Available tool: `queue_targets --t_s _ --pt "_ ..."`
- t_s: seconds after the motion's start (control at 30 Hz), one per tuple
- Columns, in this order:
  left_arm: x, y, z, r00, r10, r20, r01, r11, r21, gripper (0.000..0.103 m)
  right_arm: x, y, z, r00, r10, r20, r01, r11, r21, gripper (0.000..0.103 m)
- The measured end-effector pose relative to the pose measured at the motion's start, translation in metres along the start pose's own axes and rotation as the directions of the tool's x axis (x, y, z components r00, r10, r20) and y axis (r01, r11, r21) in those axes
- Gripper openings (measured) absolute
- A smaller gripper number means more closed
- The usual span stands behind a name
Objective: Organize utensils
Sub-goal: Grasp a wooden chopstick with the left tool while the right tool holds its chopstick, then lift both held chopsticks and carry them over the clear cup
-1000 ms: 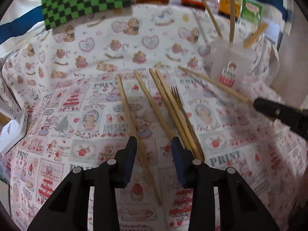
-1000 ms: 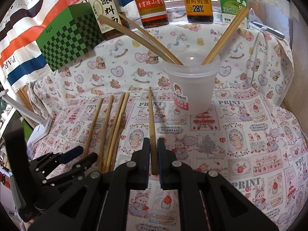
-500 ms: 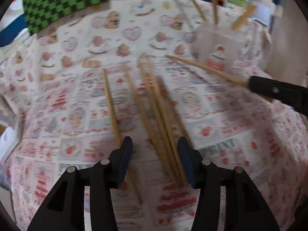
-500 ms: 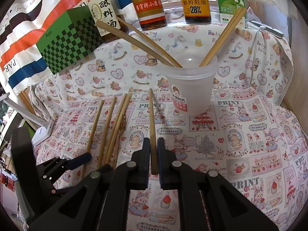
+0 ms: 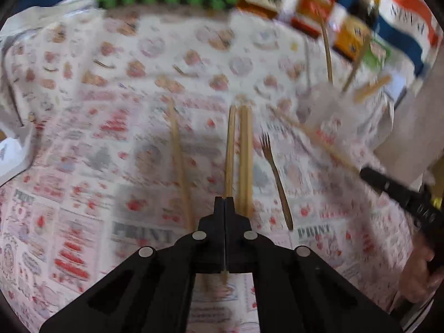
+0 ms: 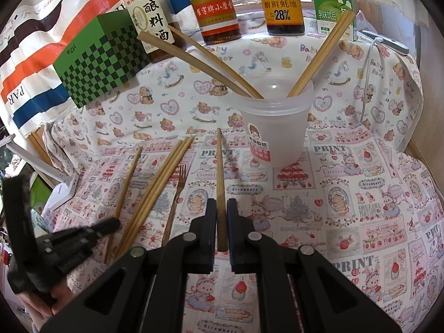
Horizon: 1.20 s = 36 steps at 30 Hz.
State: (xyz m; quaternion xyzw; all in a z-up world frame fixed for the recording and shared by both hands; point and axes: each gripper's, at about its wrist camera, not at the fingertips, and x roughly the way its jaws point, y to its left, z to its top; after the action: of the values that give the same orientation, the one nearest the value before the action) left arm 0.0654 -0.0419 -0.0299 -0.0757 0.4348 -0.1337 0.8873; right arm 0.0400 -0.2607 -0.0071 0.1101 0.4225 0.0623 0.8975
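My left gripper (image 5: pixel 225 202) is shut on a wooden chopstick (image 5: pixel 229 149) that points forward over the patterned cloth. Beside it lie a pair of chopsticks (image 5: pixel 246 155), a single chopstick (image 5: pixel 179 161) and a small fork (image 5: pixel 276 177). My right gripper (image 6: pixel 221 208) is shut on another chopstick (image 6: pixel 220 177), which points toward the clear plastic cup (image 6: pixel 274 133). The cup holds several chopsticks that lean out over its rim. The left gripper also shows in the right wrist view (image 6: pixel 111 225), low at the left. The left wrist view is blurred.
A green checkered box (image 6: pixel 100 58), three sauce bottles (image 6: pixel 213 8) and a green drink carton (image 6: pixel 331 2) stand along the back. A white stand (image 6: pixel 59 186) sits off the cloth at the left. A white cable (image 6: pixel 370 66) hangs at the right.
My left gripper has closed from open onto one chopstick and swung its view to the right. My right gripper has kept its chopstick and moved slightly nearer the cup.
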Motion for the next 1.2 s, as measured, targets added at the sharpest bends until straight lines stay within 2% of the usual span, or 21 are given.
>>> queue_targets --t_s 0.1,0.13,0.23,0.37,0.47,0.6,0.7,0.83,0.97,1.0,1.07,1.13,1.2 --pt "-0.010 0.004 0.001 0.998 -0.054 0.031 0.055 0.998 -0.006 0.000 -0.002 0.001 0.000 1.000 0.009 0.009 -0.009 1.000 -0.001 0.007" --pt "-0.011 0.003 0.001 0.999 -0.045 0.031 0.045 0.999 0.004 0.000 -0.003 0.001 0.000 1.000 0.011 0.013 -0.011 1.000 -0.002 0.007" --pt "-0.010 -0.001 -0.003 0.998 0.050 0.036 -0.051 0.998 0.036 0.000 -0.003 0.001 0.000 1.000 0.004 0.012 -0.004 1.000 -0.002 0.007" --pt "0.000 0.002 -0.002 0.993 0.114 0.007 -0.114 0.993 0.028 0.001 0.001 0.001 0.000 1.000 0.000 0.000 0.000 1.000 -0.003 0.007" --pt "0.008 0.008 -0.004 0.990 0.134 -0.031 -0.134 0.991 0.018 0.011 0.001 0.001 0.000 1.000 -0.001 0.000 0.001 1.000 -0.008 0.007" --pt "0.017 0.003 -0.010 0.987 0.145 -0.072 -0.142 0.989 0.049 0.011 0.001 0.000 0.000 1.000 0.000 0.001 0.000 1.000 -0.008 0.007" --pt "0.019 -0.004 -0.012 0.981 0.184 -0.067 -0.177 0.979 0.101 0.011 0.000 0.000 -0.001 1.000 0.000 0.001 0.000 1.000 -0.008 0.007" --pt "0.019 -0.004 -0.012 0.979 0.189 -0.071 -0.182 0.979 0.094 0.011 0.000 0.000 -0.001 1.000 0.003 0.003 -0.003 1.000 -0.009 0.007" --pt "0.017 -0.008 -0.015 0.976 0.213 -0.056 -0.206 0.972 0.110 0.005 -0.007 0.001 0.001 0.999 0.030 0.035 -0.030 1.000 -0.009 0.007" --pt "0.014 -0.007 -0.014 0.978 0.205 -0.039 -0.200 0.974 0.102 0.005 -0.010 0.001 0.001 0.998 0.037 0.046 -0.037 0.999 -0.010 0.007" --pt "-0.005 -0.009 -0.011 0.980 0.190 0.062 -0.194 0.978 0.078 0.005 -0.019 0.003 0.002 0.995 0.057 0.085 -0.055 0.998 -0.019 0.007" --pt "-0.026 -0.008 -0.009 0.974 0.154 0.166 -0.165 0.985 0.051 0.005 -0.025 0.005 0.002 0.990 0.073 0.118 -0.070 0.997 -0.031 0.007" --pt "-0.045 -0.007 -0.008 0.961 0.116 0.251 -0.129 0.991 0.034 0.005 -0.031 0.006 0.003 0.985 0.090 0.145 -0.086 0.996 -0.032 0.007"
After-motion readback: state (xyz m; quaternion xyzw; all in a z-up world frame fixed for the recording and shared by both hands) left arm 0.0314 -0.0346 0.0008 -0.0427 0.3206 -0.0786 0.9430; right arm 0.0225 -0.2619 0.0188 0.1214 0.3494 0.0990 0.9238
